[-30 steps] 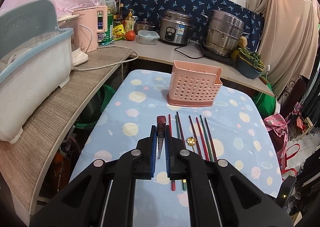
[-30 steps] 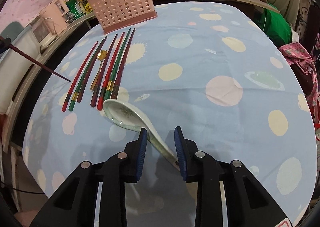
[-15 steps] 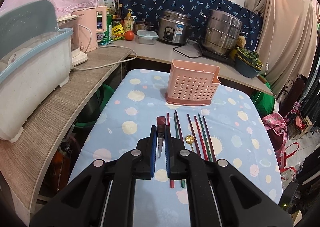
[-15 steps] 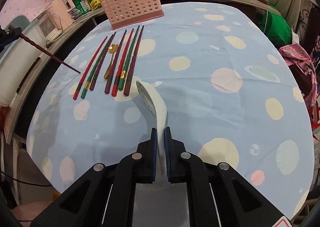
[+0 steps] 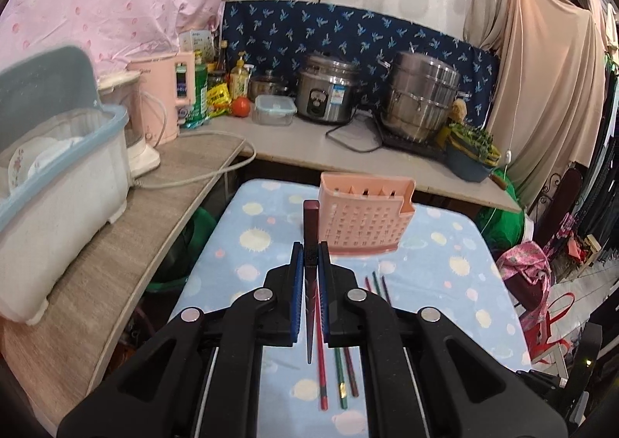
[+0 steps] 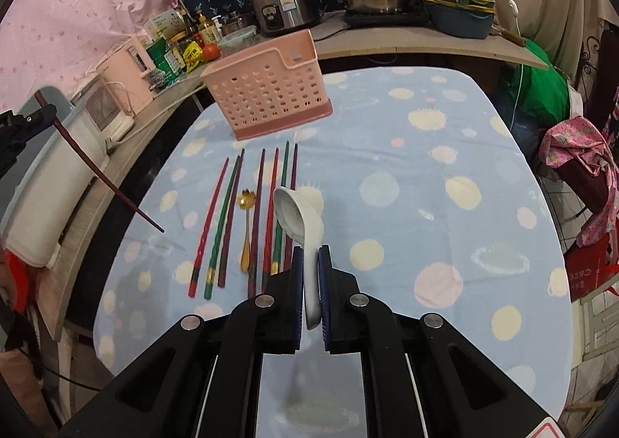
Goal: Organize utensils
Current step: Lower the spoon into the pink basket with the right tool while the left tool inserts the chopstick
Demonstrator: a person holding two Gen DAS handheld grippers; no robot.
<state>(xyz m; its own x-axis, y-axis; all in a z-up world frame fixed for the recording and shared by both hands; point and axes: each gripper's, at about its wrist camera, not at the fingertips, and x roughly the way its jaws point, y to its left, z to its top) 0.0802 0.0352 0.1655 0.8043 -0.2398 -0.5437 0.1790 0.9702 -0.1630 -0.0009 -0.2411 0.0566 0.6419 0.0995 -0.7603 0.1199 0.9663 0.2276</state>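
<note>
My left gripper [image 5: 310, 250] is shut on a dark maroon chopstick [image 5: 309, 221], held in the air with its thick end pointing at the pink perforated utensil basket [image 5: 363, 219]. From the right wrist view the same chopstick [image 6: 100, 171] slants over the table's left edge. My right gripper [image 6: 309, 254] is shut on the handle of a white ceramic spoon [image 6: 298, 217], lifted off the cloth, bowl forward. Several red, green and maroon chopsticks [image 6: 247, 217] and a small gold spoon [image 6: 246, 229] lie in a row in front of the basket [image 6: 271, 94].
The table wears a light blue cloth with pastel dots [image 6: 425, 175]. A wooden counter [image 5: 127, 229] on the left carries a white dish rack [image 5: 58, 175] and a pink kettle [image 5: 166, 101]. Behind stand a rice cooker [image 5: 329, 94], steel pots [image 5: 421, 101] and a vegetable tub [image 5: 470, 152].
My right gripper closed on the white spoon's handle and lifted it off the cloth. My left gripper rose with the maroon chopstick, so the basket now sits lower and nearer in its view.
</note>
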